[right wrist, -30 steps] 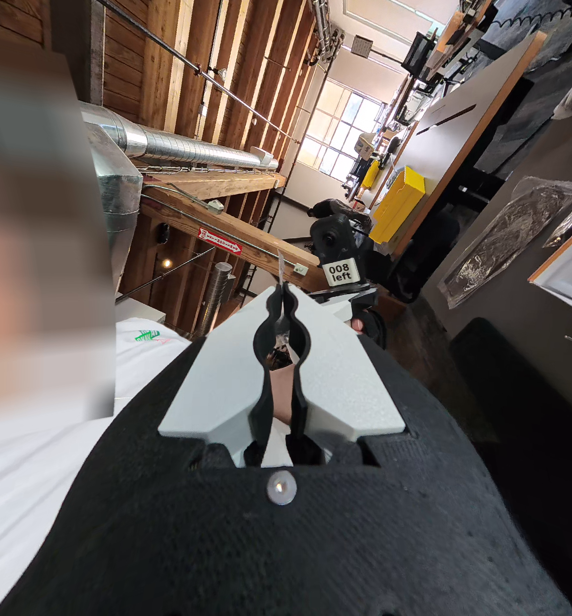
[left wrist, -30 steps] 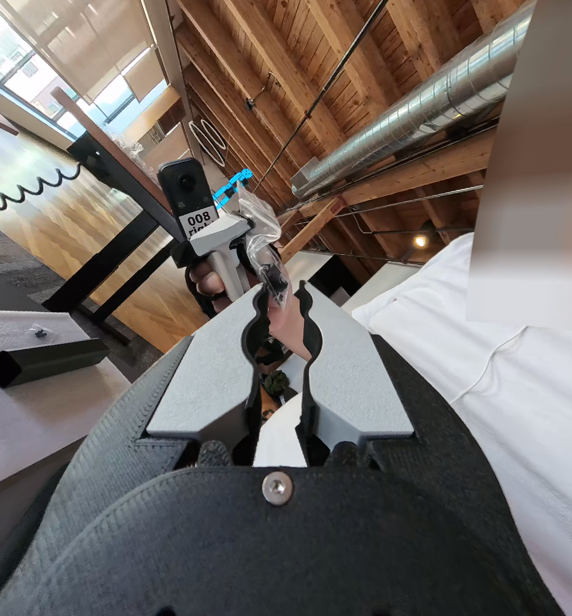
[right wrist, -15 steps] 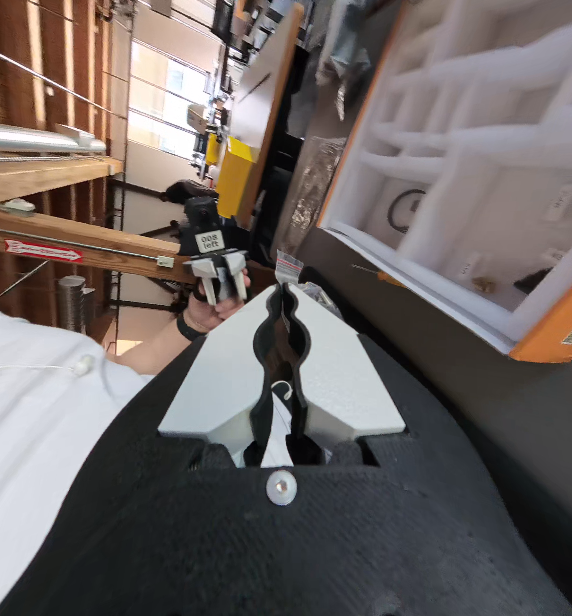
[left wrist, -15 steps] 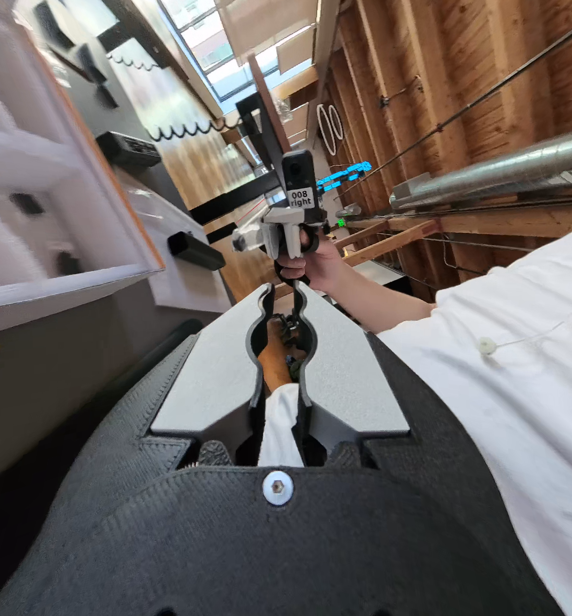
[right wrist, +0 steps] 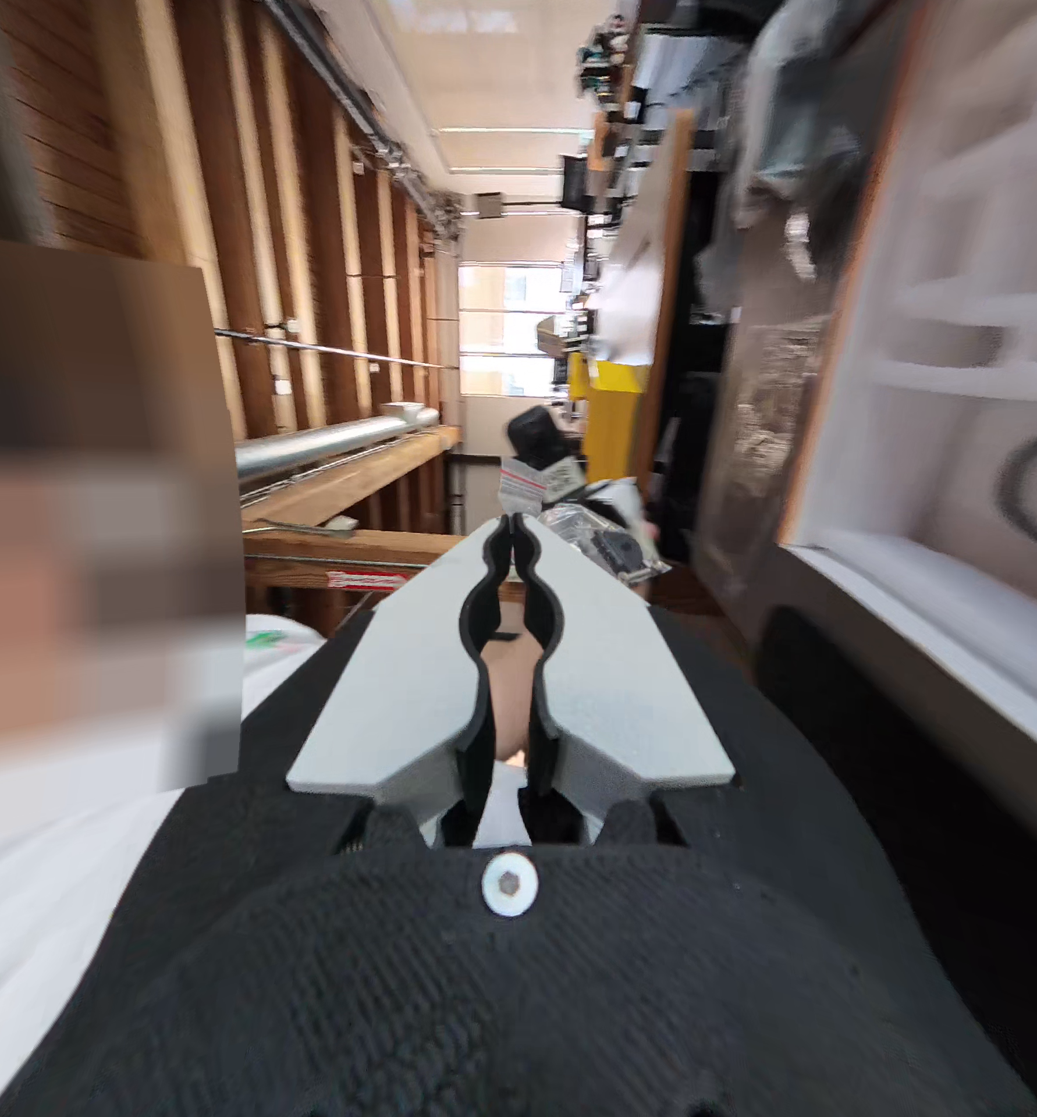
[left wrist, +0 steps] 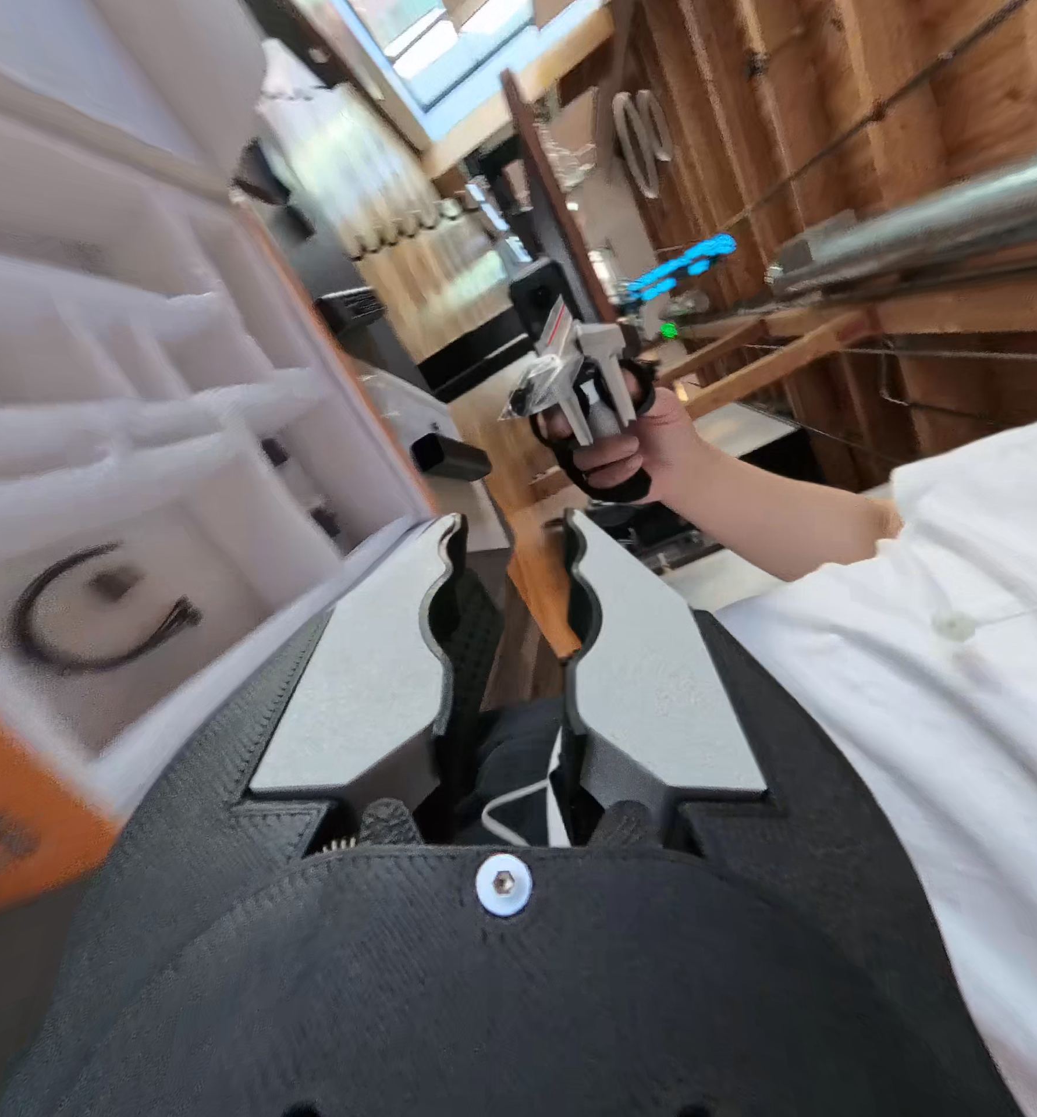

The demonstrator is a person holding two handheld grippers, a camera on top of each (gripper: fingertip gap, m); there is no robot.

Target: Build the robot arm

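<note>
My right gripper is shut on the top edge of a small clear plastic bag that holds black parts and has a white and red header strip. The bag hangs off the tips to the right. In the left wrist view the right gripper shows farther off in a hand, with the bag pinched in it. My left gripper is open and empty, its jaws wide apart, below and short of the bag. It is close to the corner of a white foam tray.
The foam tray has an orange outer rim and several compartments; one holds a coiled black cable. The tray also fills the right of the right wrist view. A black bar lies on a white surface beyond. A person's white shirt is at the right. Across from one pair of fingers to the other is roughly 12 cm.
My left gripper has opened wide from nearly shut. The bag now hangs from the right gripper alone. Both views have swung further toward the foam tray, with motion blur.
</note>
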